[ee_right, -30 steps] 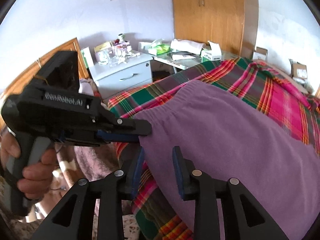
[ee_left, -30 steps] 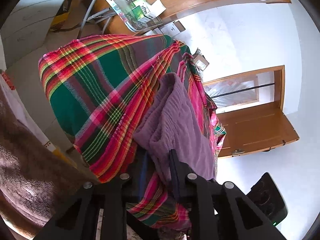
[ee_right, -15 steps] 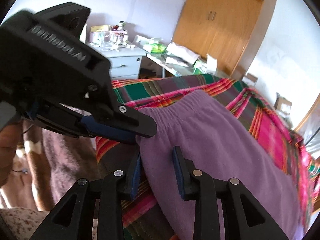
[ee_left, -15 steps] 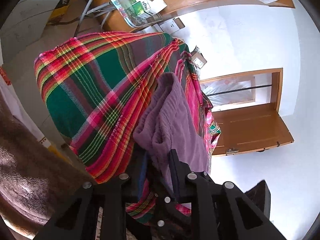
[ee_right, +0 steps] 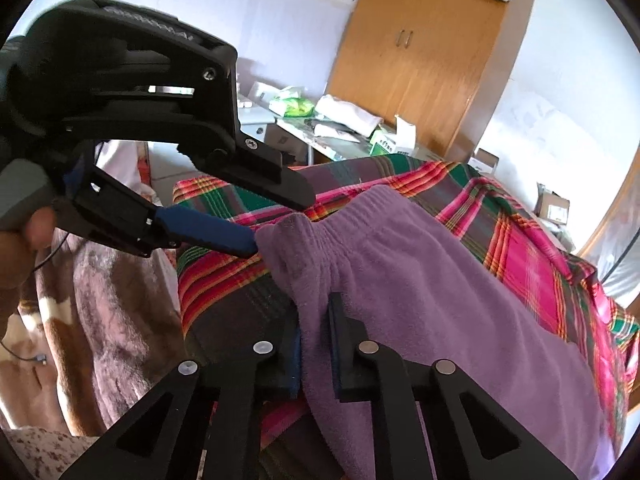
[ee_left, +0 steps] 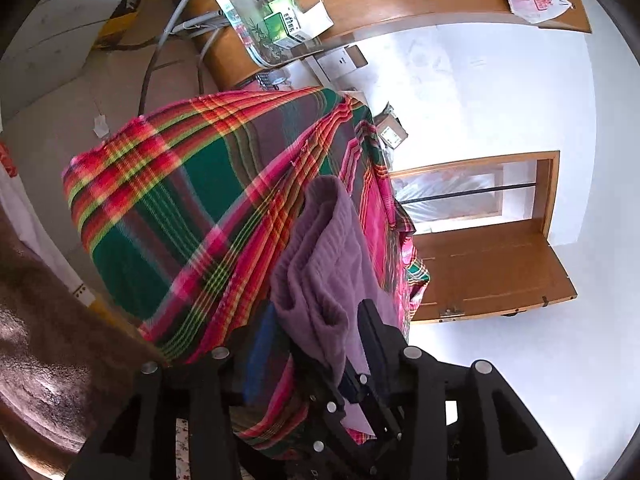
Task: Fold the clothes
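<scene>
Purple fleece trousers (ee_left: 332, 264) (ee_right: 420, 280) lie on a bed covered by a red-and-green plaid blanket (ee_left: 180, 220) (ee_right: 520, 232). My left gripper (ee_left: 316, 344) is shut on the bunched waistband corner. In the right wrist view the left gripper (ee_right: 276, 220) comes in from the upper left, held by a hand (ee_right: 24, 248), and pinches that corner just above the blanket. My right gripper (ee_right: 316, 336) is shut on the side edge of the trousers a little below the waistband. The trouser legs run off to the lower right.
A wooden wardrobe (ee_right: 420, 52) and a cluttered desk (ee_right: 340, 124) stand beyond the bed. A brown fluffy blanket (ee_right: 112, 300) lies at the bed's left. A wooden door (ee_left: 488, 272) is open by the far side, and a cardboard box (ee_right: 554, 206) sits near the wall.
My right gripper was open beside the trousers' edge; it has slid onto the edge and shut on it. The left gripper has kept its grip and raised the corner slightly.
</scene>
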